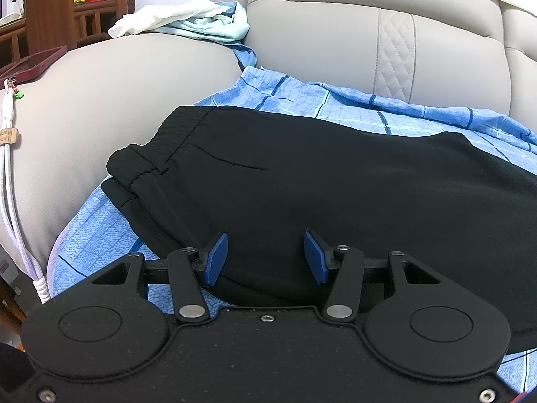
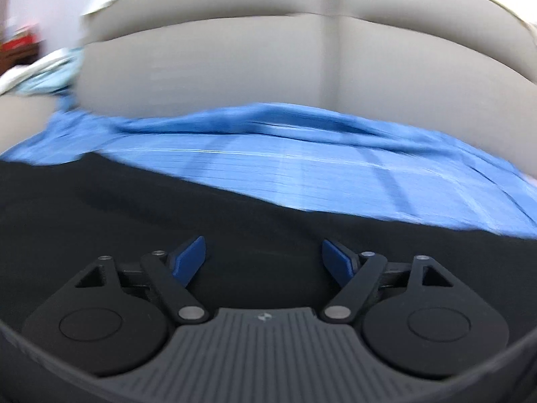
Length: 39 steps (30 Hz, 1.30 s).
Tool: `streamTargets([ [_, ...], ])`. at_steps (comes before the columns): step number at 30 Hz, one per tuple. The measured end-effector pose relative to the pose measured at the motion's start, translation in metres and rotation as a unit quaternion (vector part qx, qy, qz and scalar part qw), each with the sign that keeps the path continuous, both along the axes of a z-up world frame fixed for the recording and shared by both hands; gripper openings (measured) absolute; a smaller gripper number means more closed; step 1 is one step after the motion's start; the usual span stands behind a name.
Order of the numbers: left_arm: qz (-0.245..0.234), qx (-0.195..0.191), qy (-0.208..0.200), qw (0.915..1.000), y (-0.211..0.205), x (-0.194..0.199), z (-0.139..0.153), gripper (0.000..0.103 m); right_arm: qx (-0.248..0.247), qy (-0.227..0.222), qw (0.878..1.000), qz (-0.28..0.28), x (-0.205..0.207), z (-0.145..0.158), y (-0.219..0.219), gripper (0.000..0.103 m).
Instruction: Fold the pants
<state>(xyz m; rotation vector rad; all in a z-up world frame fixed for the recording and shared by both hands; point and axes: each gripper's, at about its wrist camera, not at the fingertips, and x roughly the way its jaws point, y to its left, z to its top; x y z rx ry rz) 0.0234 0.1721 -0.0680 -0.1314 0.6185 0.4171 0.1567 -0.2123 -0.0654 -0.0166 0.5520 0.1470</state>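
Black soft-fabric pants lie flat across a blue checked cloth spread over the seat of a grey leather sofa. Elastic ribbed waistband sits at the left end, near the sofa's grey armrest; the legs run off to the right. The garment looks already doubled lengthwise, one leg over the other, though the layers are hard to separate in black cloth.

Left claw: blue pads wide apart, nothing between them, poised over the near edge of the pants just right of the waistband. Whether the pads touch the fabric I cannot tell.

Right claw: also spread wide and empty, over the black fabric further right. That view is motion-blurred; blue cloth and the sofa back show beyond.

Judgement: the step in hand is the approach for a grasp on the near edge, ahead of a crosswise fold. Next move likely calls for both claws to drop onto the edge, pinch all layers together, and carry one end over the other without dragging the blue cloth along.

Outward: pale crumpled clothes heaped on the far armrest, white braided cable hanging at far left, brown wooden shelving behind.
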Motion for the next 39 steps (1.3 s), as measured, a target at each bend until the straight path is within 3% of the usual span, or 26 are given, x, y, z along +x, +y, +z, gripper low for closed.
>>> streamTargets([
  [3, 0.005, 0.000, 0.005, 1.0000, -0.001, 0.002, 0.001, 0.050, -0.015, 0.001, 0.997, -0.075, -0.010, 0.001, -0.049, 0.087],
  [6, 0.013, -0.004, 0.009, 0.9999, -0.001, 0.004, 0.002, 0.051, 0.030, -0.018, 0.986, -0.164, -0.037, 0.009, -0.101, 0.087],
  [11, 0.022, -0.008, 0.016, 0.9996, -0.002, 0.007, 0.003, 0.051, 0.098, -0.073, 0.942, -0.314, -0.104, 0.010, -0.172, 0.087],
  [15, 0.030, -0.011, 0.026, 0.9991, -0.002, 0.011, 0.005, 0.052, 0.104, -0.086, 0.909, -0.395, -0.139, 0.001, -0.199, 0.087],
  [19, 0.040, -0.015, 0.032, 0.9986, -0.002, 0.013, 0.006, 0.053, 0.118, -0.072, 0.888, -0.439, -0.154, -0.009, -0.223, 0.087],
  [22, 0.046, -0.013, 0.036, 0.9982, -0.003, 0.015, 0.007, 0.054, 0.114, -0.053, 0.882, -0.454, -0.155, -0.018, -0.234, 0.087],
  [25, 0.051, -0.012, 0.040, 0.9978, -0.004, 0.017, 0.007, 0.054, 0.152, -0.039, 0.875, -0.459, -0.154, -0.025, -0.245, 0.087],
  [27, 0.052, -0.013, 0.042, 0.9977, -0.003, 0.017, 0.007, 0.054, 0.151, -0.044, 0.875, -0.459, -0.151, -0.026, -0.246, 0.085],
  [31, 0.052, -0.013, 0.043, 0.9976, -0.004, 0.018, 0.008, 0.055, 0.158, -0.049, 0.879, -0.447, -0.137, -0.025, -0.251, 0.069],
  [36, 0.051, -0.016, 0.040, 0.9977, -0.002, 0.017, 0.007, 0.056, 0.202, -0.056, 0.864, -0.458, -0.130, -0.027, -0.270, 0.043],
  [38, 0.050, -0.018, 0.038, 0.9979, -0.001, 0.016, 0.007, 0.056, 0.222, -0.052, 0.857, -0.463, -0.129, -0.026, -0.277, 0.015],
  [39, 0.049, -0.018, 0.037, 0.9980, 0.000, 0.015, 0.007, 0.056, 0.241, -0.049, 0.855, -0.456, -0.128, -0.025, -0.279, 0.014],
])
